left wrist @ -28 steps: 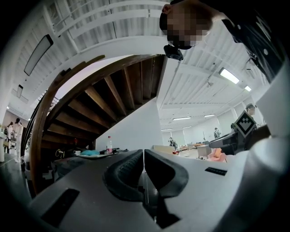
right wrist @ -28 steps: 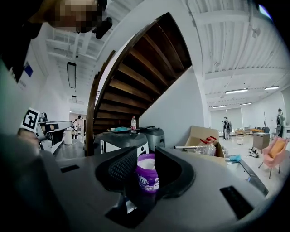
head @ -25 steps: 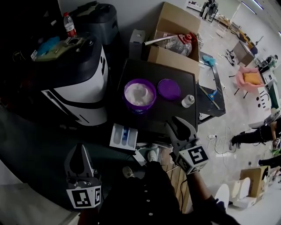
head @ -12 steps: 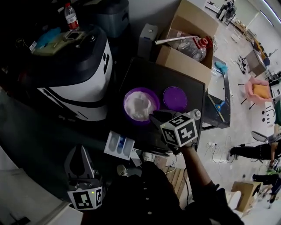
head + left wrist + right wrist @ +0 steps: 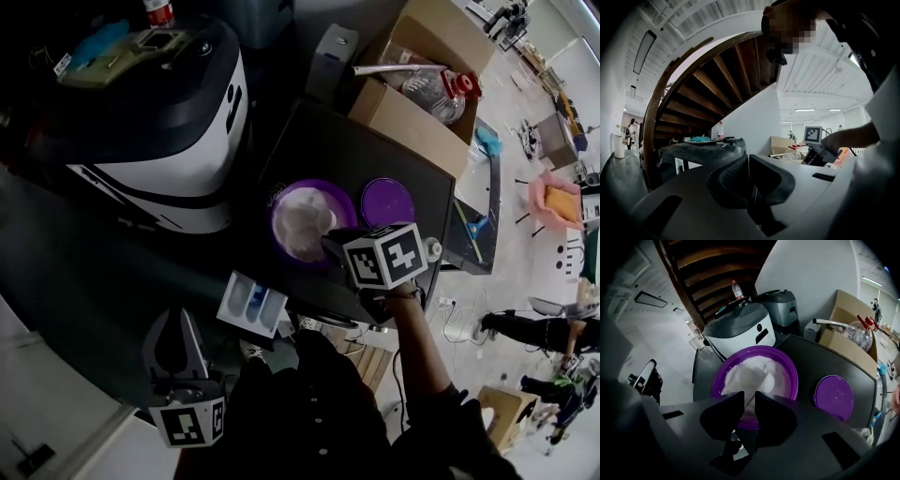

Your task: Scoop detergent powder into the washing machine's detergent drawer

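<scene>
Right gripper: at centre frame of the head view, over the near rim of the purple bowl, which stands on the dark counter. In the right gripper view the jaws stand close together, with only a narrow gap. The thin handle of the white scoop runs through that gap. The scoop's cup lies in the detergent powder, just beyond the jaw tips and towards the right side of the bowl. The purple lid lies flat on the counter at the right of that frame, apart from the bowl.

Left gripper: low in the lower left of the head view, well apart from the bowl. In the left gripper view its jaws are pressed together with nothing between them.

Detergent drawer: at lower centre-left of the head view, between the two grippers and near the bowl's lower left edge. The white washing machine fills the upper left.

Limits of observation:
- In the head view the marker cube covers most of the right gripper, and the scoop cannot be made out there.
- The drawer's compartments show blue, but their contents cannot be read. Neither gripper view shows the drawer.
- The person's dark clothing blocks the lower middle of the head view.
- A small white bottle is partly hidden behind the cube.
</scene>
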Demonstrator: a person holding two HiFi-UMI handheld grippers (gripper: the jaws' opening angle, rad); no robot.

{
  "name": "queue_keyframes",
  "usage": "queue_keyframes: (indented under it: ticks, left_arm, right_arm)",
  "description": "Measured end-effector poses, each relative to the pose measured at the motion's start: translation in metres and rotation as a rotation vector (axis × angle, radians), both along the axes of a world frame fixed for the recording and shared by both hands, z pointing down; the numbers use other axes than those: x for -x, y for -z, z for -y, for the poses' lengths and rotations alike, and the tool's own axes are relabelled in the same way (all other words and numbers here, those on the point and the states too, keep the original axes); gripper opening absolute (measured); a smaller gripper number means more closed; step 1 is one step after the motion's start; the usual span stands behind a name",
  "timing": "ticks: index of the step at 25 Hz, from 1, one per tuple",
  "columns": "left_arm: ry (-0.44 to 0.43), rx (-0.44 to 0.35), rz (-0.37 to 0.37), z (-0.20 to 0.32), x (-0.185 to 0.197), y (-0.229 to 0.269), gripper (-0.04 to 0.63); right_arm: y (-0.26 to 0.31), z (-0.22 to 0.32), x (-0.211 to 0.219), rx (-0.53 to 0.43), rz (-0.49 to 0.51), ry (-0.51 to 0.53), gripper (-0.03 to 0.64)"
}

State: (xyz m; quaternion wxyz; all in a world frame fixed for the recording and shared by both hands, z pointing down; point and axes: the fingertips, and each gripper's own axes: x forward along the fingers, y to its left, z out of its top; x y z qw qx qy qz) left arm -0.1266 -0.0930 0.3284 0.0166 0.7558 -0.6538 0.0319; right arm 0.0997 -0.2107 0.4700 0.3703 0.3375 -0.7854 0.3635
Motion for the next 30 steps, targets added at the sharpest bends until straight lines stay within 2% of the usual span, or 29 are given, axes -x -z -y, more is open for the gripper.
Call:
queue_keyframes:
  ticks: [4, 10, 14, 18, 23, 26, 30]
  left_arm:
    - [0.010, 0.010, -0.013, 0.001, 0.004, -0.009, 0.023]
    - [0.014, 0.004, -0.036, 0.000, 0.009, -0.013, 0.023]
    - [0.008, 0.003, -0.054, -0.001, 0.009, -0.017, 0.023]
    - [0.018, 0.006, -0.060, -0.002, 0.012, -0.019, 0.023]
    - [0.020, 0.007, -0.061, -0.002, 0.012, -0.021, 0.023]
    - [0.024, 0.005, -0.061, -0.002, 0.013, -0.020, 0.023]
    - [0.031, 0.005, -0.059, -0.003, 0.015, -0.017, 0.023]
  right_arm:
    - [-0.004, 0.003, -0.005, 0.029, -0.042, -0.011, 0.091]
    - [-0.011, 0.003, -0.005, 0.129, -0.137, 0.011, 0.091]
    - [-0.016, 0.008, -0.006, 0.118, -0.191, 0.008, 0.066]
    - [-0.017, 0.005, -0.007, 0.093, -0.230, 0.046, 0.040]
    - [-0.011, 0.006, -0.004, 0.009, -0.221, 0.103, 0.035]
    - [0.001, 0.015, -0.002, -0.110, -0.223, 0.145, 0.034]
    - [0.016, 0.022, 0.000, -0.260, -0.310, 0.307, 0.034]
